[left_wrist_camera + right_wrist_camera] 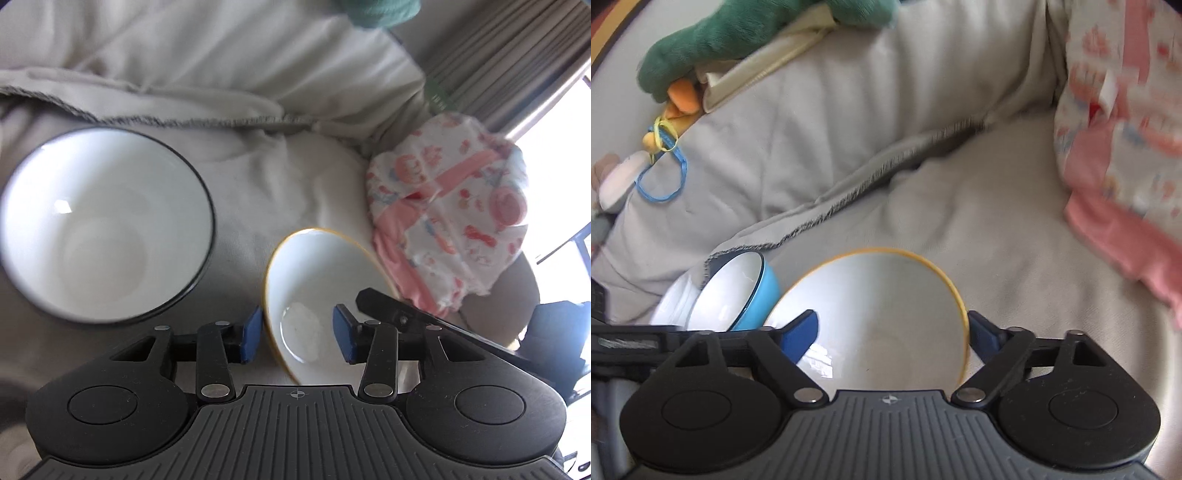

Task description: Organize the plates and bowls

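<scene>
On a grey sofa cushion (997, 229), both grippers straddle the tilted yellow-rimmed bowl (882, 317): right gripper (892, 334) wide across its rim, left gripper (297, 338) open at six o'clock. Glazed, rigid, probably slippery and breakable; best pinched at the rim.

We see glossy glazed ceramic on the yellow-rimmed bowl (886, 314) and the black-rimmed bowl (103, 221). Behind the yellow-rimmed bowl, the beige blanket (960, 229) looks soft, matt cloth. The plush toy (738, 40) looks fuzzy.
</scene>
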